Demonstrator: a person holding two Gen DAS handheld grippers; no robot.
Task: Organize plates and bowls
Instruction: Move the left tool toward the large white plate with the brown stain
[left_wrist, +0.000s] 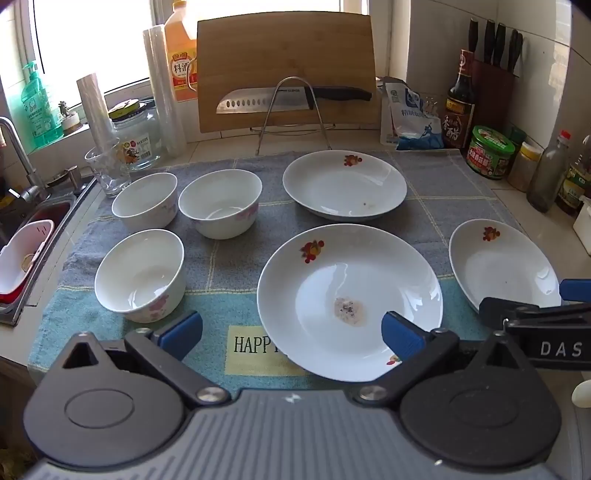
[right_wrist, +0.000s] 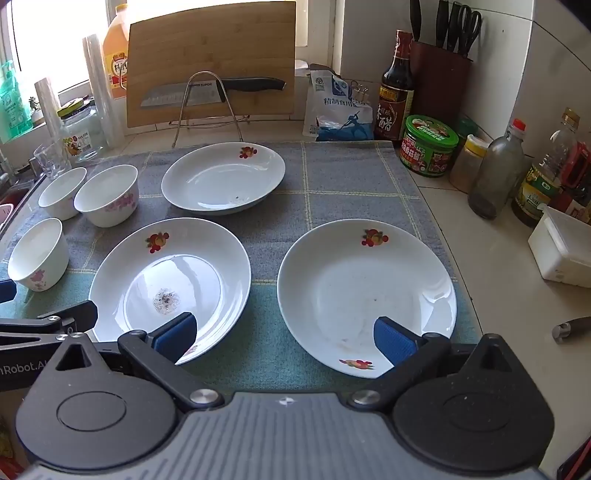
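Note:
Three white plates with fruit prints lie on a grey-and-teal towel (left_wrist: 221, 258): a far plate (left_wrist: 344, 184) (right_wrist: 223, 178), a middle plate with a dirty spot (left_wrist: 349, 295) (right_wrist: 170, 280), and a right plate (left_wrist: 504, 264) (right_wrist: 365, 295). Three white floral bowls stand at the left: near (left_wrist: 140, 274) (right_wrist: 37, 254), middle (left_wrist: 219, 202) (right_wrist: 107, 195), far left (left_wrist: 144, 199) (right_wrist: 61, 192). My left gripper (left_wrist: 291, 334) is open and empty, hovering over the near edge of the middle plate. My right gripper (right_wrist: 284, 338) is open and empty, between the middle and right plates.
A bamboo cutting board (left_wrist: 286, 70) with a knife (left_wrist: 266, 100) on a wire rack stands behind. A glass (left_wrist: 107, 171), jar and bottles sit at back left, a sink (left_wrist: 22, 236) at left. Sauce bottles, a green tub (right_wrist: 428, 147) and a white box (right_wrist: 561, 251) line the right.

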